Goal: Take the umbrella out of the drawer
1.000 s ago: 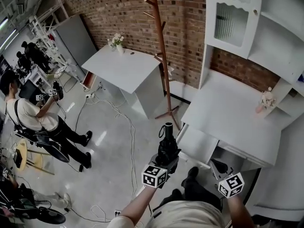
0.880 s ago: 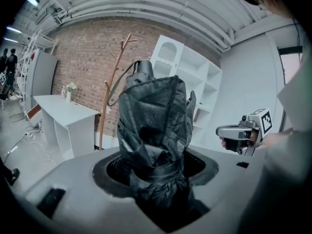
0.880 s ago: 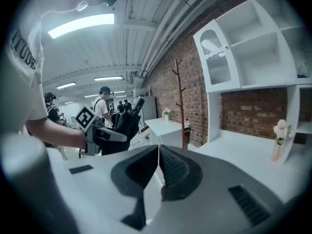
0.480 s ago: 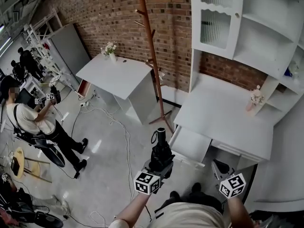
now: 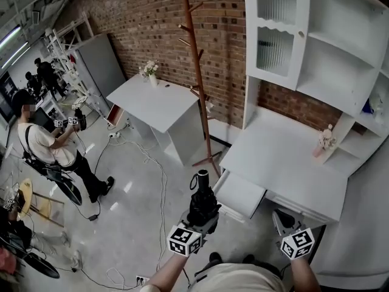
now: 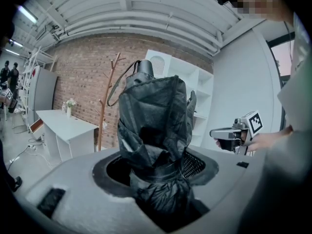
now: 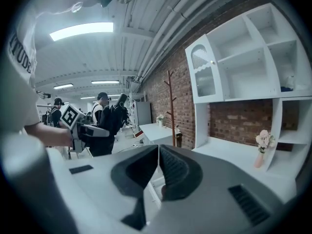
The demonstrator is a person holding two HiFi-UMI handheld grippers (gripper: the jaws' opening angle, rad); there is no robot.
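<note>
Item: folded black fabric umbrella (image 5: 202, 194), clamped in L gripper (image 5: 203, 216), clear of open white drawer (image 5: 240, 193) at desk (image 5: 285, 154) front edge. R gripper (image 7: 157, 167): jaws together, empty. Risk: grip on loose fabric may slip, umbrella drops.

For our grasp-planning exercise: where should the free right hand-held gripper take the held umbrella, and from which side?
Probably the handle atop the umbrella, from its right: it is rigid and sticks out clear of the left hand-held gripper, while the canopy is loose cloth.
</note>
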